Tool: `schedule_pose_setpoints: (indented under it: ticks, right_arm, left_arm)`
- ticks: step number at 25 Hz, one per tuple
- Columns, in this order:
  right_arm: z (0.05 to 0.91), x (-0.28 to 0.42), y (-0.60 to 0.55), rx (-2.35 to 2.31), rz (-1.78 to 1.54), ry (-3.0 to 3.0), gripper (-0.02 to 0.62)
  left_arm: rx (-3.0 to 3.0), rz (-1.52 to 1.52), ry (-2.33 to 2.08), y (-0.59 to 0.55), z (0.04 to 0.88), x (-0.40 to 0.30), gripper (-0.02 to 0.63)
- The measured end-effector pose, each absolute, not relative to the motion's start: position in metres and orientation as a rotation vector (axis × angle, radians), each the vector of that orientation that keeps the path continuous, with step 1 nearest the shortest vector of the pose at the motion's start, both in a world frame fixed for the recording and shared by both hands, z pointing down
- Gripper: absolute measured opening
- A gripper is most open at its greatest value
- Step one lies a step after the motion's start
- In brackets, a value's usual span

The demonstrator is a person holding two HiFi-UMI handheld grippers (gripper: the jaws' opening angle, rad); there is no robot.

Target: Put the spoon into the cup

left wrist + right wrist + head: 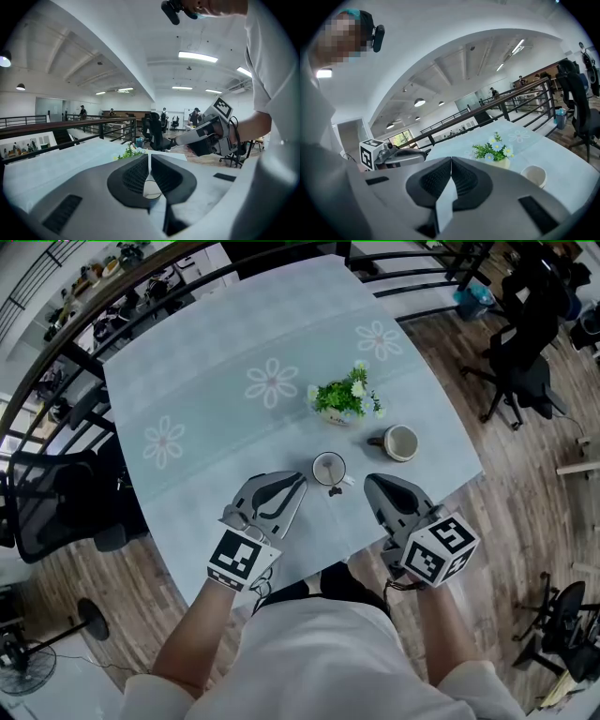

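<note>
A pale cup (329, 469) stands on the light blue tablecloth between my two grippers. A short dark and white piece (337, 488) sticks out at its near rim; it looks like the spoon's handle, though I cannot tell for sure. My left gripper (303, 479) hangs just left of that cup, its jaws pressed together with nothing in them. My right gripper (367, 481) hangs just right of it, jaws likewise together and empty. In the left gripper view the left gripper (149, 157) is shut, with the right gripper (180, 139) beyond it. The right gripper (451, 161) shows shut too.
A white mug (400, 442) (534, 176) stands to the right, beside a small pot of green leaves and white flowers (345, 397) (494, 153). The table (216, 362) is bordered by a black railing behind, office chairs on both sides and wooden floor.
</note>
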State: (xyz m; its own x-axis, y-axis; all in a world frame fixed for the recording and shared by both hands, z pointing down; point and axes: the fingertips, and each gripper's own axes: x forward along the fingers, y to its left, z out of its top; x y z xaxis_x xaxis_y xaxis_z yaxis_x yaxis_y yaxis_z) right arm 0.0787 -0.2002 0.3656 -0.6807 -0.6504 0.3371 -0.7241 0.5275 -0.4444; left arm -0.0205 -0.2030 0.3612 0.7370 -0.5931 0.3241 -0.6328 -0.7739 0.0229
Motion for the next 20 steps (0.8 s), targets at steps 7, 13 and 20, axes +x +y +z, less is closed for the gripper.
schedule_pose_setpoints:
  ticks: [7,13,20]
  right_arm:
    - [0.359,0.062,-0.195,1.153,0.801,-2.631,0.023]
    - [0.355,0.058,-0.191,1.122,0.780,-2.642,0.023]
    - [0.357,0.056,-0.191,1.114,0.794,-2.638,0.023]
  left_arm:
    - [2.809,0.442,-0.994,-0.200,0.352,-0.031,0.031]
    - [2.808,0.438,-1.003,-0.198,0.348,-0.034,0.031]
    - [2.811,0.434,-1.008,-0.199,0.347,-0.035,0.031]
